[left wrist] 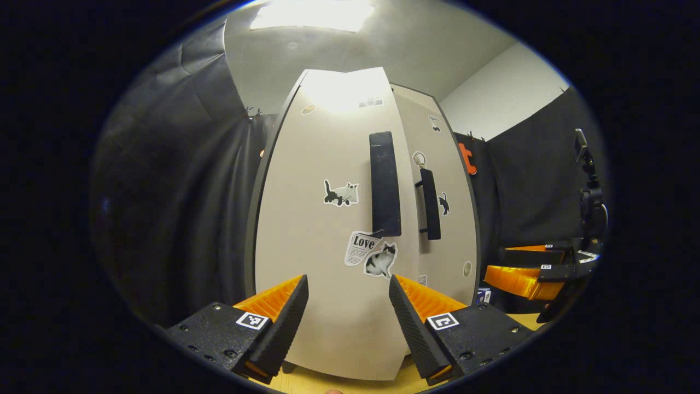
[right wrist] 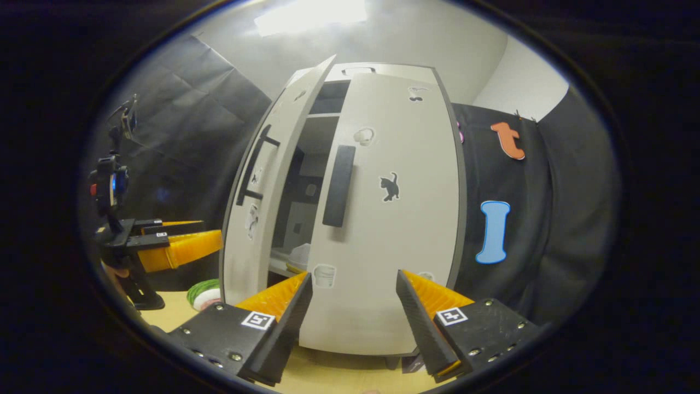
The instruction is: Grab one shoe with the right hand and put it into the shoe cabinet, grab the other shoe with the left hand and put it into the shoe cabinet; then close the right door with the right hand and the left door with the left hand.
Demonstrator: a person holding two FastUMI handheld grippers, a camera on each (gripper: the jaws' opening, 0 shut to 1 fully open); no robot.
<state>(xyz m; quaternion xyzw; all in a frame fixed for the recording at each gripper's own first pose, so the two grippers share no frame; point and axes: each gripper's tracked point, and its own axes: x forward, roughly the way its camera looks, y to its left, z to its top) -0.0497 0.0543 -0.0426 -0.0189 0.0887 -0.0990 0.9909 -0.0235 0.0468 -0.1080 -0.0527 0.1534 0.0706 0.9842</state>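
Shoe cabinet (right wrist: 383, 219) standing on the tabletop (right wrist: 169, 312). Right door (right wrist: 399, 230) is closed flat; left door (right wrist: 257, 197) stands ajar, and through the gap a pale shoe (right wrist: 299, 256) lies on a lower shelf. Left tongs (left wrist: 349, 312) face the left door (left wrist: 322, 219) with fingers spread wide, gripping nothing; right tongs (right wrist: 354, 312) face the right door, likewise wide apart and empty. Cat stickers (left wrist: 341, 193) decorate both doors beside dark vertical handles (left wrist: 384, 183).
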